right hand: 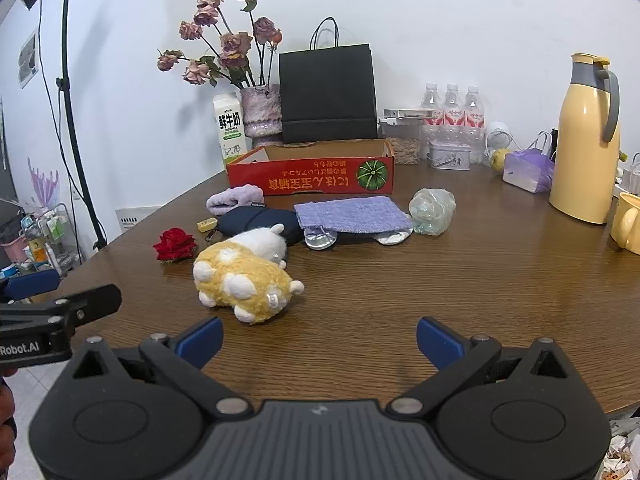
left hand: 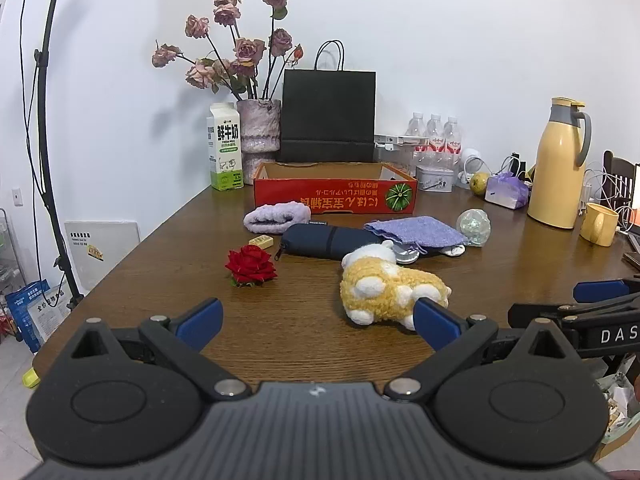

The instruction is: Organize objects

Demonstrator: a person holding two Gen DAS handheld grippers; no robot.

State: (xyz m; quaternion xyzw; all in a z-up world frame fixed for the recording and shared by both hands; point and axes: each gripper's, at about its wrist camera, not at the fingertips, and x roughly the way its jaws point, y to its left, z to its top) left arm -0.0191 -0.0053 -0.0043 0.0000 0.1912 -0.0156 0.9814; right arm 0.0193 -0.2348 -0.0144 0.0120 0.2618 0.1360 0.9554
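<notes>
Wooden table [left hand: 160, 264]; both tongs [left hand: 318, 322] [right hand: 320, 338] gape wide (nothing gripped).

Along the tabletop's far edge stand a milk carton [left hand: 225, 147], black paper bag [left hand: 328, 112] and yellow thermos [left hand: 560, 166].

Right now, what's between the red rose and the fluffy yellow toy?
Only bare brown table lies between the red rose and the fluffy yellow toy, clearest in the left wrist view.
</notes>
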